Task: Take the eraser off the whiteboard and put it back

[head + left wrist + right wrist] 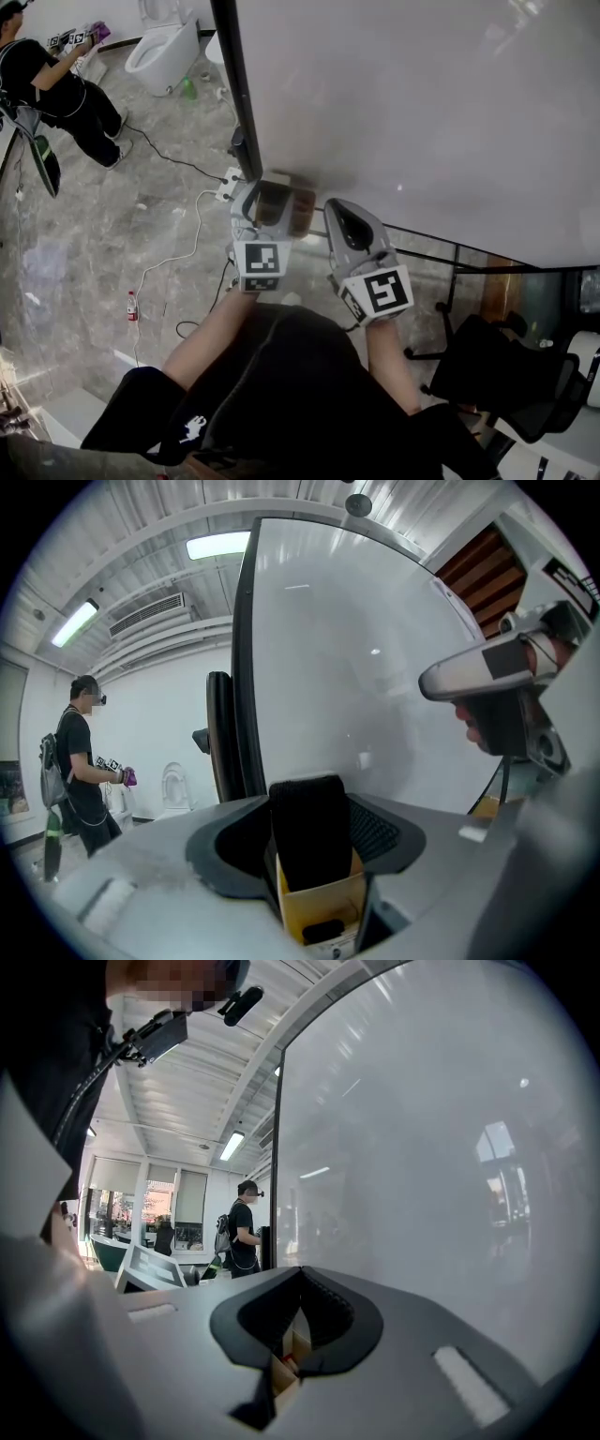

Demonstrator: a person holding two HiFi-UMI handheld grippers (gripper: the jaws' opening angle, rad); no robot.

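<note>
Left gripper is clamping the black-felt, yellow-bodied eraser by the white whiteboard's lower-left corner. The right gripper is idling, jaws together; putting it back probably remains.

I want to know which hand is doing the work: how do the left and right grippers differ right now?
The left gripper grips the eraser, its jaws wide around it. The right gripper holds nothing, its jaws together. In the head view the left gripper is nearer the black side frame of the whiteboard than the right gripper. Both point toward the whiteboard.
</note>
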